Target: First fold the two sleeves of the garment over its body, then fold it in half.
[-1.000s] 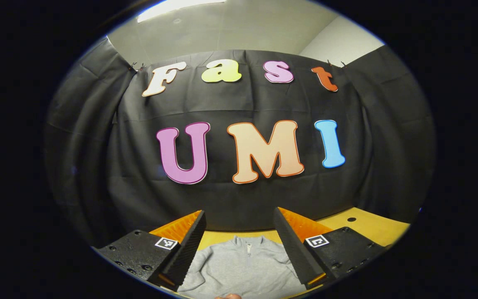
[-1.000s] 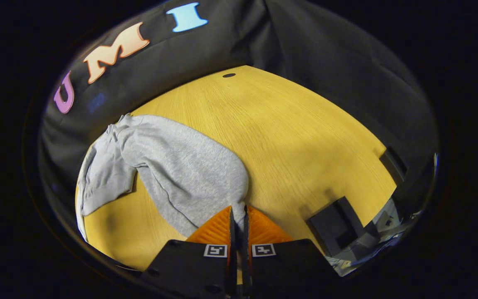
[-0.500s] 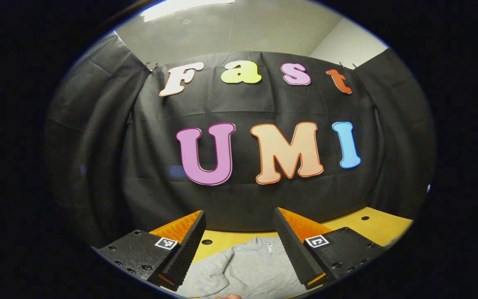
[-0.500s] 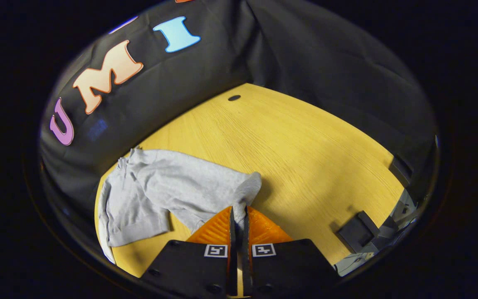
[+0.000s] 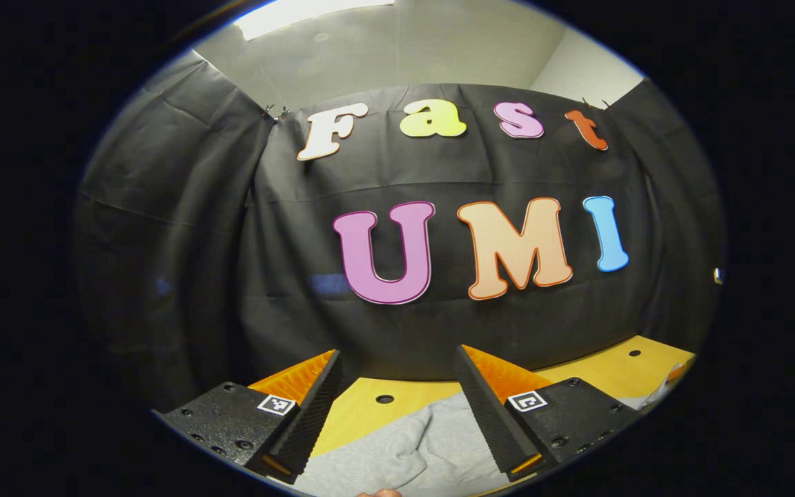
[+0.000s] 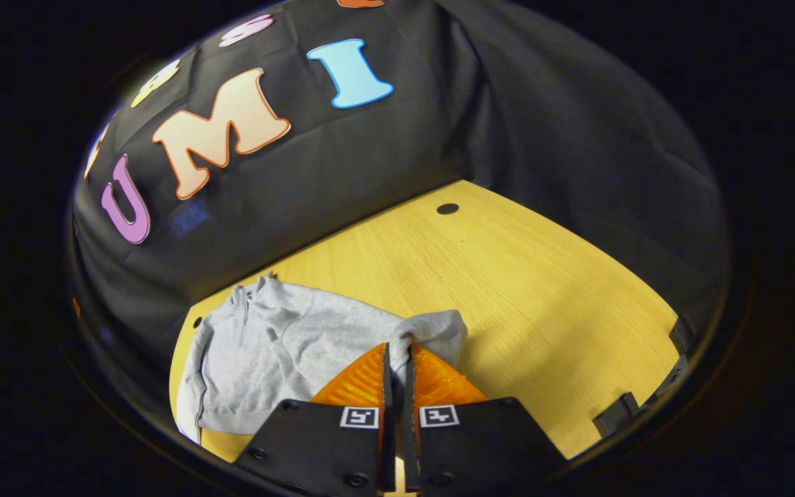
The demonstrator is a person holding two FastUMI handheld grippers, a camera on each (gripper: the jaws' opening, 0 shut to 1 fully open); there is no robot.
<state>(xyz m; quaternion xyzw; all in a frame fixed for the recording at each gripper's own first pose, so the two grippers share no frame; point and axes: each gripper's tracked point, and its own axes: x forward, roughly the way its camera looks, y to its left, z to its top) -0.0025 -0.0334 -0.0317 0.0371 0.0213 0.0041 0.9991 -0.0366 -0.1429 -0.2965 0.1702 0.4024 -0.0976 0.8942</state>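
Note:
A light grey zip-neck sweatshirt (image 6: pixel 280 352) lies on the yellow wooden table (image 6: pixel 508 290), collar toward the back wall. My right gripper (image 6: pixel 397 352) is shut on a sleeve (image 6: pixel 432 331) of the garment, holding its end up so that it drapes toward the body. In the left gripper view the same sweatshirt (image 5: pixel 404 449) lies below and between the fingers of my left gripper (image 5: pixel 397 376), which hangs open above it with nothing between its fingers. Part of the garment is hidden behind both grippers.
The table has small round holes (image 6: pixel 448 208) (image 5: pixel 384 399) near its back edge. Black cloth walls close it in behind and at the sides. Bare tabletop spreads to the right of the sweatshirt in the right gripper view. A dark bracket (image 6: pixel 617 413) sits at the table's right edge.
My right gripper has carried the sleeve end leftward over toward the body, so the sleeve bunches closer to it. The left gripper view has swung left, staying open above the garment.

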